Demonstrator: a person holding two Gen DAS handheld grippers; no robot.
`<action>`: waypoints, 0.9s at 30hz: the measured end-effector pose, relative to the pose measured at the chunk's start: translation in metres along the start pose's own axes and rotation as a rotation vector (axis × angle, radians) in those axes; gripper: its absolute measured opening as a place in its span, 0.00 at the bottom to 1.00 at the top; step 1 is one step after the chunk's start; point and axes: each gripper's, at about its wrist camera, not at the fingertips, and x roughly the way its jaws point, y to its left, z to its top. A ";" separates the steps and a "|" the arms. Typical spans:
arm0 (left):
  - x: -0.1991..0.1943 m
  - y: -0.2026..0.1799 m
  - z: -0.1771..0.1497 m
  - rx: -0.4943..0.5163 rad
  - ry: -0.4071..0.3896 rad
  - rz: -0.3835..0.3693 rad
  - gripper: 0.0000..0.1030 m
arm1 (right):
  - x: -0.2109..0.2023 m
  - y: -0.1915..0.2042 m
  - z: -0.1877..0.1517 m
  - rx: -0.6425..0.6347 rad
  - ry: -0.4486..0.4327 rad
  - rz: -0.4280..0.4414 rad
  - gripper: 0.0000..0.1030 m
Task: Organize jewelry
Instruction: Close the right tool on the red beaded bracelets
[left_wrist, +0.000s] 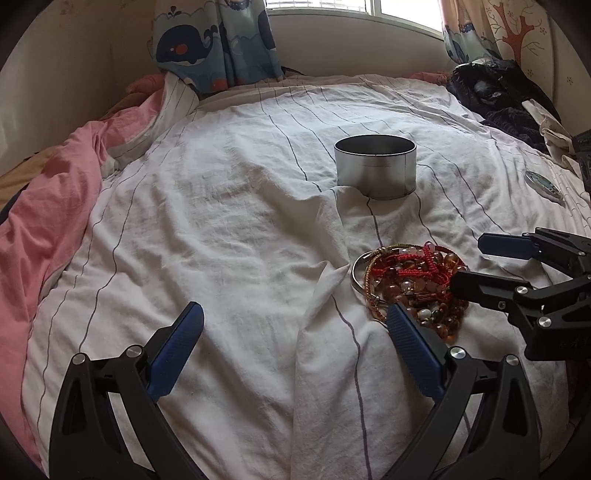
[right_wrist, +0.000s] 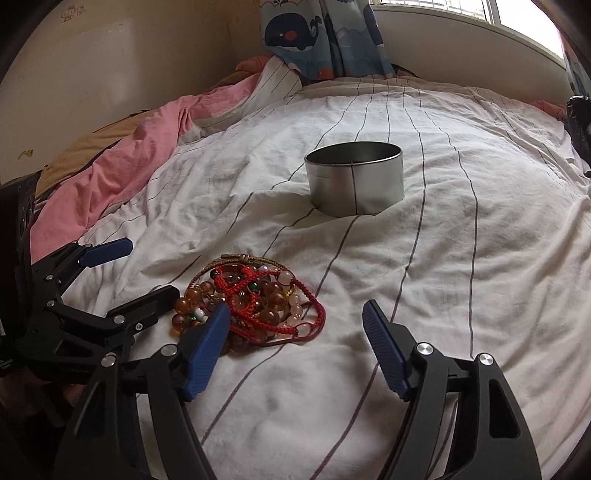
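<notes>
A tangled pile of jewelry lies on the white striped bedsheet: amber bead bracelets, red cords and a silver bangle. Behind it stands an open round metal tin, which looks empty. My left gripper is open, its right finger beside the pile's near edge. My right gripper is open too; its left finger overlaps the pile's near side, and only bare sheet shows between its pads. The two grippers flank the pile from either side.
A pink blanket is bunched along the left of the bed. Dark clothes lie at the back right, and a round lid-like disc rests to the right of the tin. Whale-print curtains hang at the window.
</notes>
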 end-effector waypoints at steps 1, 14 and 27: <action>0.001 -0.002 0.000 0.009 0.003 0.007 0.93 | 0.000 -0.001 0.000 0.007 0.002 0.005 0.69; 0.003 -0.004 0.001 0.019 0.007 0.013 0.93 | -0.012 -0.029 -0.005 0.160 -0.042 -0.001 0.23; 0.003 -0.005 0.001 0.018 0.010 0.014 0.93 | -0.012 -0.017 -0.001 0.103 -0.057 0.064 0.53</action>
